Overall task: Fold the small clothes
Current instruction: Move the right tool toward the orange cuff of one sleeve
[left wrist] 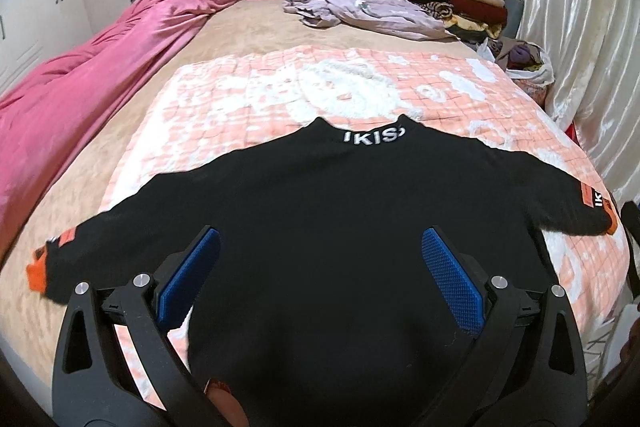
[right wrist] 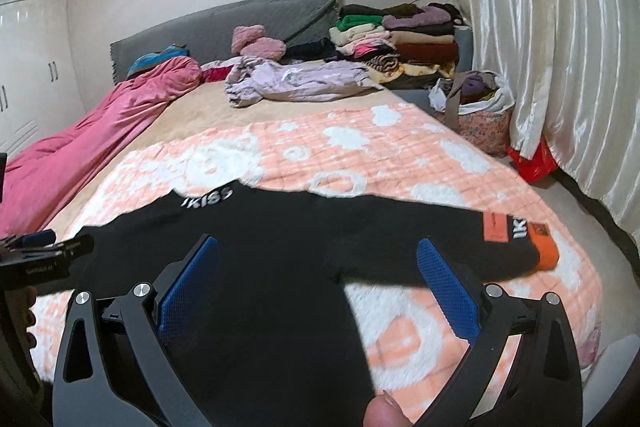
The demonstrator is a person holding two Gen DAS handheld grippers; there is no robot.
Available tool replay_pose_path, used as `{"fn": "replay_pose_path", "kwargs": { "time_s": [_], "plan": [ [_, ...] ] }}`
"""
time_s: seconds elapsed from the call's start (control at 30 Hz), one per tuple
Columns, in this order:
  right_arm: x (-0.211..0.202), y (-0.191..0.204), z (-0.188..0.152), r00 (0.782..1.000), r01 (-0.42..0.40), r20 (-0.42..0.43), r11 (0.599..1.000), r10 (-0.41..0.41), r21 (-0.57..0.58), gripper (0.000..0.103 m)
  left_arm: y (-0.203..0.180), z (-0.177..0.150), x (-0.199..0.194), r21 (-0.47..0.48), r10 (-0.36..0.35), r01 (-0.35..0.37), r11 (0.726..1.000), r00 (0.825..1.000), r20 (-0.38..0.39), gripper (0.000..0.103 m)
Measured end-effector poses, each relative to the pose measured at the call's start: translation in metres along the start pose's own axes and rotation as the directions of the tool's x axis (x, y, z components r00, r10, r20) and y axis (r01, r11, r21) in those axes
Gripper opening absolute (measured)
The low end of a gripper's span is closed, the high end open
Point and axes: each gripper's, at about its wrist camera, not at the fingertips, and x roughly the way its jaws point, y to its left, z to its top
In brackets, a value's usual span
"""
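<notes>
1. Black sweater (left wrist: 320, 211) lies flat on the peach-and-white blanket (left wrist: 240, 99), sleeves spread, collar lettering toward the headboard.
2. Left gripper (left wrist: 320, 267) hangs over the sweater's body, blue pads wide apart, holding nothing.
3. Right gripper (right wrist: 318, 271) sits over the sweater's right sleeve side, pads spread, empty.
4. Folded clothes stack (right wrist: 404, 43) lies well beyond the sweater.

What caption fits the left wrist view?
Open left gripper above a black sweater spread flat, sleeves out, on a peach quilt.
</notes>
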Motion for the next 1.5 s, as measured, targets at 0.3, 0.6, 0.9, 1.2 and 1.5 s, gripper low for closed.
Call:
{"fn": "replay_pose_path", "kwargs": {
  "time_s": [0.3, 0.6, 0.9, 1.2, 1.5],
  "plan": [
    [0.028, -0.041, 0.022, 0.998, 0.057, -0.008, 0.997, -0.056, 0.05, 0.099, -0.018, 0.019, 0.037, 0.003, -0.02, 0.02, 1.0, 0.999, -0.039, 0.094],
    [0.059, -0.098, 0.025, 0.987, 0.156, -0.063, 0.982, -0.15, 0.107, 0.099, -0.023, 0.021, 0.078, 0.014, 0.004, -0.003, 1.0, 0.997, -0.08, 0.094],
    [0.082, -0.162, 0.019, 0.961, 0.266, -0.124, 0.953, -0.249, 0.143, 0.099, -0.026, 0.016, 0.114, 0.025, -0.01, 0.013, 1.0, 0.991, -0.132, 0.094],
    [0.086, -0.244, 0.001, 0.918, 0.382, -0.208, 0.896, -0.338, 0.229, 0.099, -0.027, 0.015, 0.141, -0.05, -0.014, 0.005, 0.999, 0.985, -0.171, 0.094],
    [0.12, -0.29, -0.021, 0.877, 0.441, -0.324, 0.863, -0.356, 0.247, 0.098, -0.037, -0.001, 0.157, 0.085, 0.012, 0.001, 0.996, 0.989, -0.15, 0.094]
  ]
}}
